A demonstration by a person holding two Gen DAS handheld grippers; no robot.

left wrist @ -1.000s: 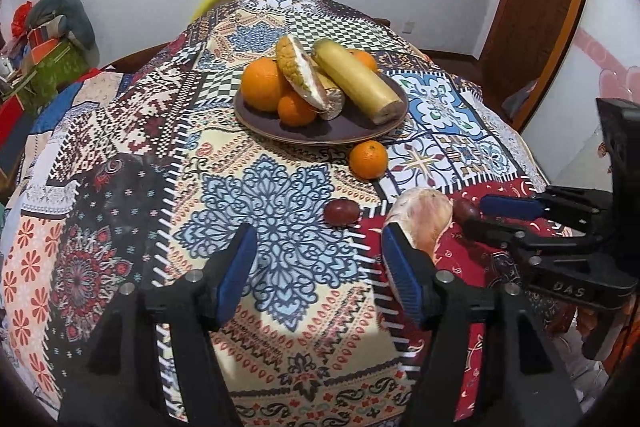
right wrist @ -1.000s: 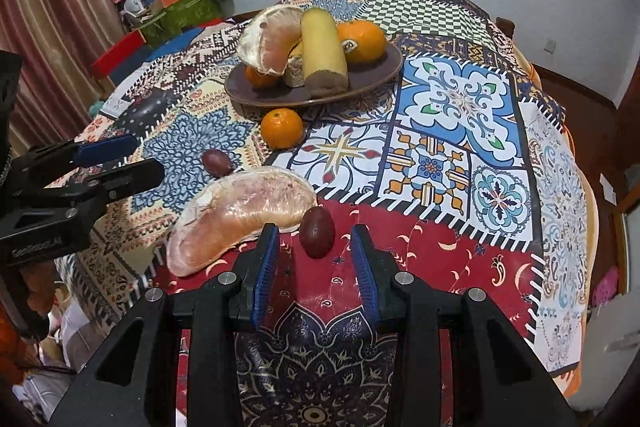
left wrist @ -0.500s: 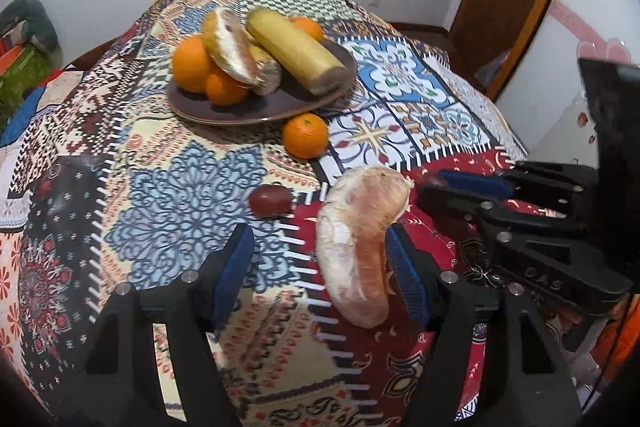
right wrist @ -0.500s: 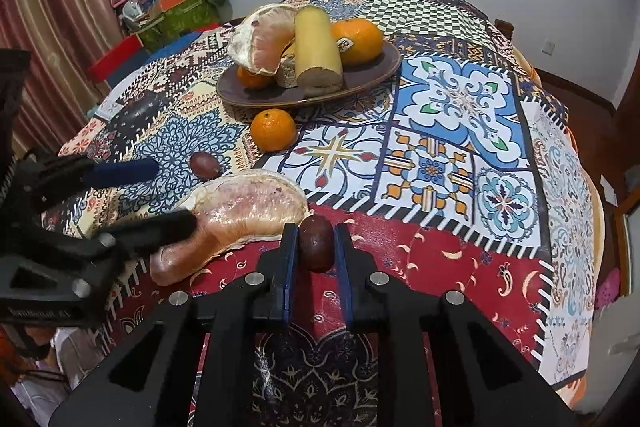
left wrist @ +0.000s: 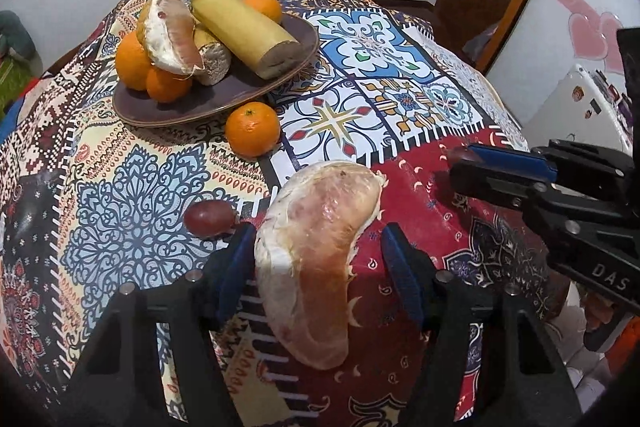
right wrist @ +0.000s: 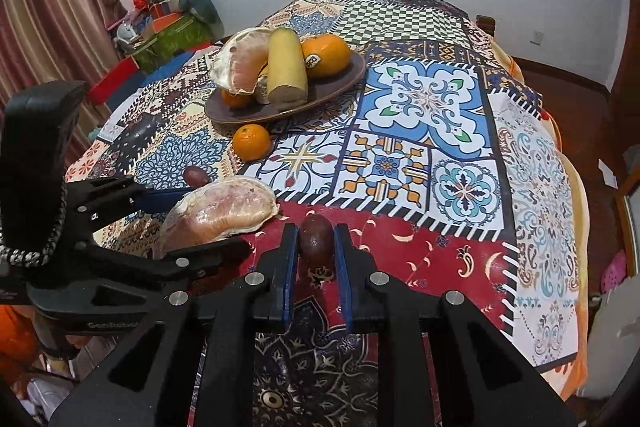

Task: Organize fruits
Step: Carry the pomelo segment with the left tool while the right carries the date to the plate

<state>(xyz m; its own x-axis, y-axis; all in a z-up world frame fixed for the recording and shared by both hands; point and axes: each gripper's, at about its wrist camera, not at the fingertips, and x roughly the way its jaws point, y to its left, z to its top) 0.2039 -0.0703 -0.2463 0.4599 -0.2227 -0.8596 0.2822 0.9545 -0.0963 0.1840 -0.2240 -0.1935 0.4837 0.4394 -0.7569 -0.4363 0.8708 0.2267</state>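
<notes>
The right hand-held gripper [right wrist: 316, 247] is pinching a small dark reddish-brown oval fruit [right wrist: 316, 239] between its blue pads, on the red-patterned part of the cloth-covered surface [right wrist: 424, 131].

The left hand-held gripper [left wrist: 318, 259] stands spread around a large peeled pinkish pomelo segment [left wrist: 320, 251] that lies on the surface. Its jaws have just been closing. The segment sits between them, close against the left pad [left wrist: 236, 267] and apart from the right one, so no grip is established.

A second dark reddish oval fruit [left wrist: 209, 218] lies just beyond the left finger of the left hand-held gripper. A loose round orange mandarin [left wrist: 252, 129] rests farther ahead of it, just beside the rim of a brown shallow plate [left wrist: 296, 67].

The plate carries another peeled pomelo segment [left wrist: 172, 31], a long yellowish cut cylinder [left wrist: 244, 31] and several oranges [left wrist: 132, 61].

In the left wrist view, the right hand-held gripper enters from the right, level with the far end of the loose pomelo segment, the dark fruit only partly visible at its tip.
</notes>
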